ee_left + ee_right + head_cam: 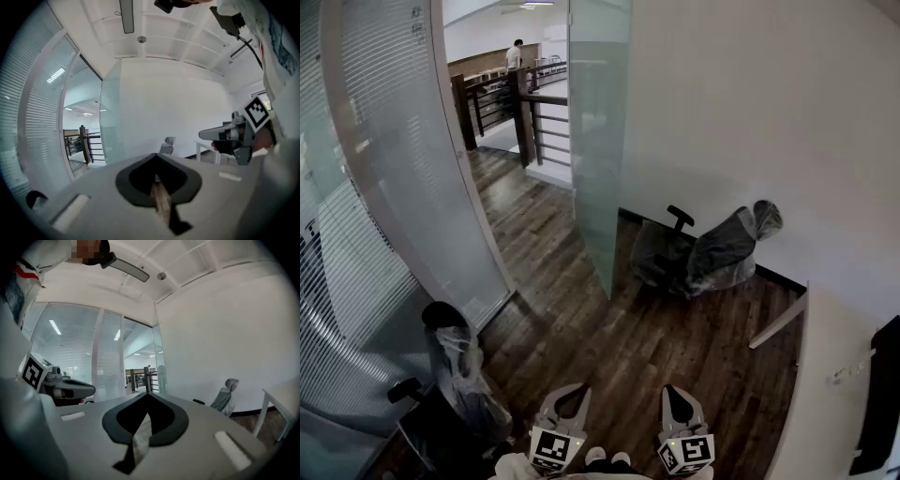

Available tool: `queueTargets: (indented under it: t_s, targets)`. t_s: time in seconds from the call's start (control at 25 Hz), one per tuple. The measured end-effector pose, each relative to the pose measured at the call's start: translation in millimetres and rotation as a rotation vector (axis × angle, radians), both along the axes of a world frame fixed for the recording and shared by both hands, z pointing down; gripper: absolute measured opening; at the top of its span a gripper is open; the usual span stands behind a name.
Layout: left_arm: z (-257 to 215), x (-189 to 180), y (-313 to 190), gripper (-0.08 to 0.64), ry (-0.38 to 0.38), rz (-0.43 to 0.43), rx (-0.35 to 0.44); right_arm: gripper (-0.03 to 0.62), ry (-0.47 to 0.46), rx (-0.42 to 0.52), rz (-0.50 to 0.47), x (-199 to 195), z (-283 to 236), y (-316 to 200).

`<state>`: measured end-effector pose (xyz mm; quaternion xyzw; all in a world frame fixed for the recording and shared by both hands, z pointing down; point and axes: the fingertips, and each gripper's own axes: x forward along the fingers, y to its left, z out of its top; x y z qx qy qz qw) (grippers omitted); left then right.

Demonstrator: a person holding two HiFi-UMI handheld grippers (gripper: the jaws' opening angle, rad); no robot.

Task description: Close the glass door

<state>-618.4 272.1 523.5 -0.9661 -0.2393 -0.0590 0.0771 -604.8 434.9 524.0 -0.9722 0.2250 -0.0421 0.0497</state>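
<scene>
The glass door [598,141] is a tall frosted pane that stands open, swung into the room, with its free edge toward me. It also shows in the left gripper view as the glass door [108,123] and in the right gripper view as the glass door [160,365], beside the open doorway. My left gripper [578,390] and right gripper [673,392] hang side by side at the bottom of the head view, well short of the door. Both are shut with nothing between their jaws: left gripper [156,158], right gripper [147,395]. Each one points about level toward the doorway.
A plastic-wrapped office chair [712,248] sits against the white wall behind the door. Another wrapped chair [459,375] stands at my lower left by the striped glass partition [384,187]. A white table [834,375] is at the right. Beyond the doorway are a railing [539,122] and a distant person [515,54].
</scene>
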Motion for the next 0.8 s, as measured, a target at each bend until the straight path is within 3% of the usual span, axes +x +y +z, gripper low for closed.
queueTargets:
  t_s: [0.16,0.4,0.8]
  targets:
    - [11.6,12.6,-1.4,0.003,0.029,0.009,-0.016,0.003,0.009,-0.004,0.015,10.0,-3.9,3.5]
    - [13.0,26.2,2.0,0.003,0.001,0.028,-0.011,0.005,0.058,0.017,0.006,12.8,-13.9,3.3]
    - [17.5,59.4,21.0,0.003,0.029,0.070,0.005,0.005,0.042,0.035,0.060,49.7,-4.5,24.9]
